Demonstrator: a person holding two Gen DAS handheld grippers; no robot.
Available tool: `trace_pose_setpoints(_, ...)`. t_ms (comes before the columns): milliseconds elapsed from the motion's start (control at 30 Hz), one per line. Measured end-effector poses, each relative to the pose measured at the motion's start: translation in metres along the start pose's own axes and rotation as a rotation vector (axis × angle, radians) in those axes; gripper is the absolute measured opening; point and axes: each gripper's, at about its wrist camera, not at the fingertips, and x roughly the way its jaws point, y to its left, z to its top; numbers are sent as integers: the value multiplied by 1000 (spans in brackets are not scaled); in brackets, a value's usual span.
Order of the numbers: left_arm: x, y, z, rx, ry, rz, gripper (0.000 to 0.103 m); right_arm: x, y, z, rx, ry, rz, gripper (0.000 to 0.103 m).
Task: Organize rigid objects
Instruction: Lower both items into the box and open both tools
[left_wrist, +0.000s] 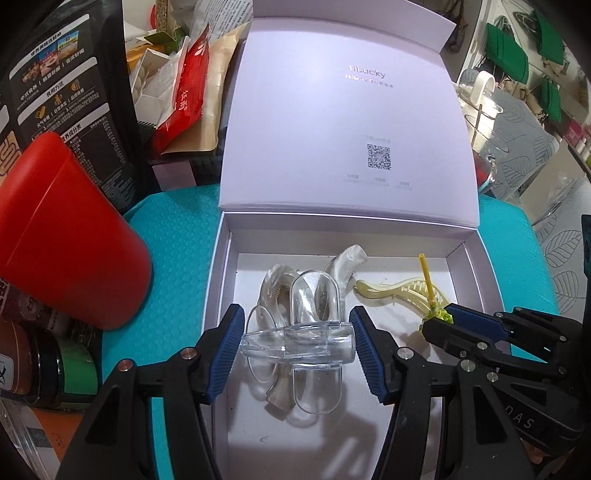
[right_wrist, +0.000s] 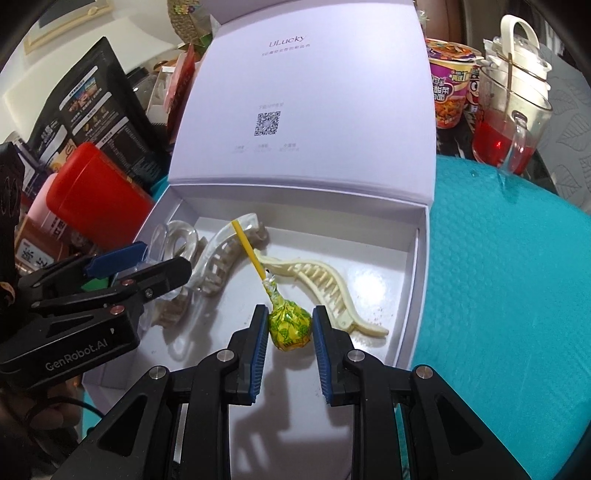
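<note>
Over the open white box: left gripper clamping a clear hair clip, right gripper pinching a yellow-wrapped lollipop, beside a cream claw clip.

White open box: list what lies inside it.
Inside the white open box: a cream hair claw, a pearly white claw, clear claws. Both grippers' loads hide part of the floor.

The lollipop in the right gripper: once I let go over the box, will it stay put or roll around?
The lollipop has a round wrapped head, so it may roll a little, though its yellow stick should soon stop it by swinging it in an arc. It looks light and stiff. The crinkled wrapper probably grips the right gripper pads fairly well.
</note>
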Motion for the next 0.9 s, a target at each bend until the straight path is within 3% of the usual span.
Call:
trace_pose_setpoints(500,3,-4,1,10,8,9,59,0,-2,2,5,14,-20,30)
trace_pose_setpoints(900,-15,-15,3,-12,17,24,59,-27,-4,-2,3,-16,-31,30)
